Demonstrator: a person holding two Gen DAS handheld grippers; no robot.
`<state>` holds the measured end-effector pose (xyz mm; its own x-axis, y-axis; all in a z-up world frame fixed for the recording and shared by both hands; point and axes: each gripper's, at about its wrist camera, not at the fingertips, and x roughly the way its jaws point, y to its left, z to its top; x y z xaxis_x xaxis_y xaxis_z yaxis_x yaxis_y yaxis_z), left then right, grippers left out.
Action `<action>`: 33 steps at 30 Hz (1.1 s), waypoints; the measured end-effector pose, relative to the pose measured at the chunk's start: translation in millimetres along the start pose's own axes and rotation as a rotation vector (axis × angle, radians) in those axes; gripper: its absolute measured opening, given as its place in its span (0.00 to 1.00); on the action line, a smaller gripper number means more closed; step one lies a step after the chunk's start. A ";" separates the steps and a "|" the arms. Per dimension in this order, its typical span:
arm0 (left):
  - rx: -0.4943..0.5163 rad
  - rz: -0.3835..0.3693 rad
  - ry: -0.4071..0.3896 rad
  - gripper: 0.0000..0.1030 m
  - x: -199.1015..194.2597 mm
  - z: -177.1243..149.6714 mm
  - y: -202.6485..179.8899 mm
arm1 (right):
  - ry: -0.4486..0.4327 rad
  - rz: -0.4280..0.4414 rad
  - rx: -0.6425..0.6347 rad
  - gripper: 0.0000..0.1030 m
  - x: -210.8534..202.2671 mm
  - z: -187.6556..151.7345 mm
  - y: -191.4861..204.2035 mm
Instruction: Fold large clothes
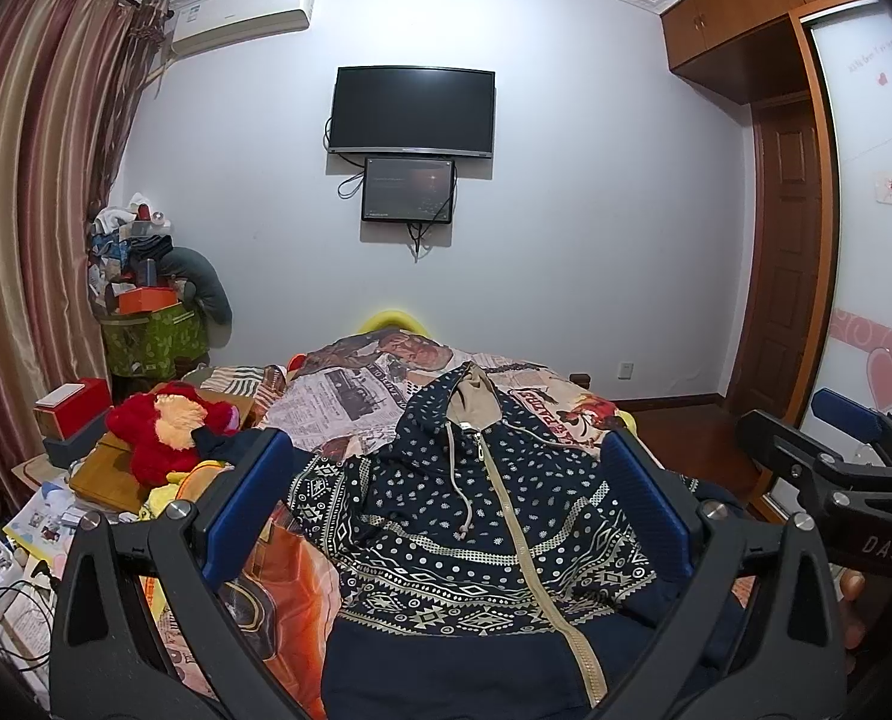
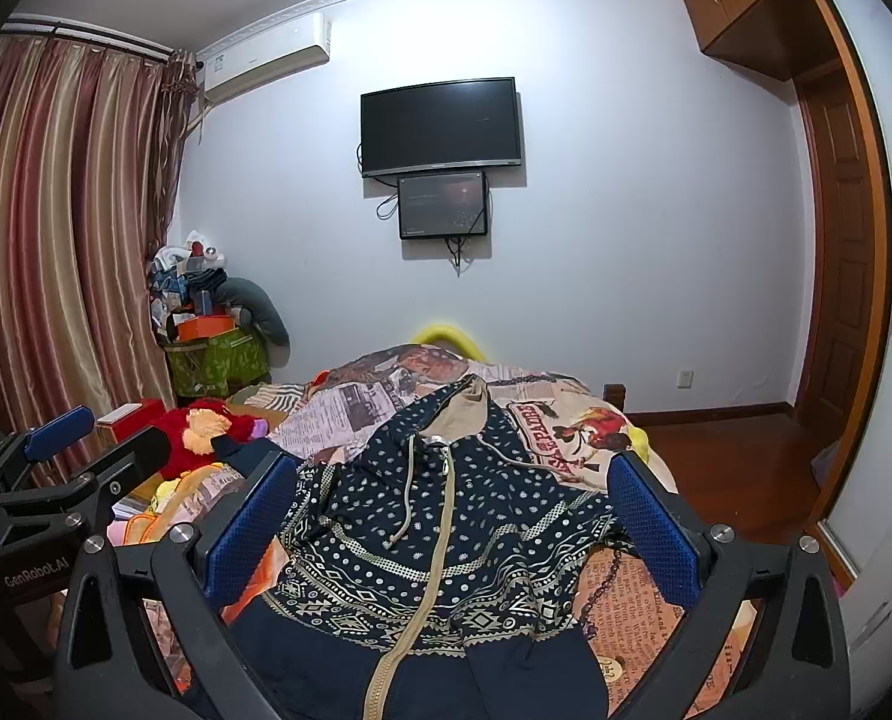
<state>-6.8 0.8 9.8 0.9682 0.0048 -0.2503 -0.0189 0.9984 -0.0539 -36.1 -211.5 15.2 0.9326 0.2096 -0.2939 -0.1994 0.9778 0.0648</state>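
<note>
As folding waits to begin, a zip-up hoodie (image 1: 475, 516) lies spread on the bed (image 1: 350, 402).
Both grippers, left (image 1: 446, 504) and right (image 2: 451, 516), hover with jaws spread, empty; next comes pinching a sleeve.

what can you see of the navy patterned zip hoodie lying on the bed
The navy knit-look zip hoodie lies front up on the newspaper-print bedspread, hood pointing toward the far wall. Cream dots cover the chest, geometric bands cross the middle, and the hem is plain navy. The tan-lined hood lies flat, the beige zipper is closed, and two drawstrings trail loose. The sleeves look tucked or bunched at the sides. Both open grippers, left and right, hover over it, neither gripping.
</note>
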 end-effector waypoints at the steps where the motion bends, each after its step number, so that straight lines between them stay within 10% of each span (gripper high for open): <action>1: 0.000 0.000 0.000 1.00 -0.6 0.6 0.1 | 0.000 0.000 0.000 1.00 0.0 0.0 0.1; 21: -0.001 -0.001 0.004 1.00 1.8 0.0 1.7 | 0.004 -0.003 -0.010 1.00 4.6 -1.6 0.7; 33: -0.079 0.026 0.123 1.00 77.4 -5.6 41.2 | 0.088 -0.002 -0.017 1.00 67.2 -4.9 -22.3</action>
<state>66.0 42.0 -17.2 0.9294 0.0189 -0.3686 -0.0681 0.9903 -0.1208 29.6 -219.2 -10.6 0.9031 0.2066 -0.3764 -0.2035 0.9779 0.0484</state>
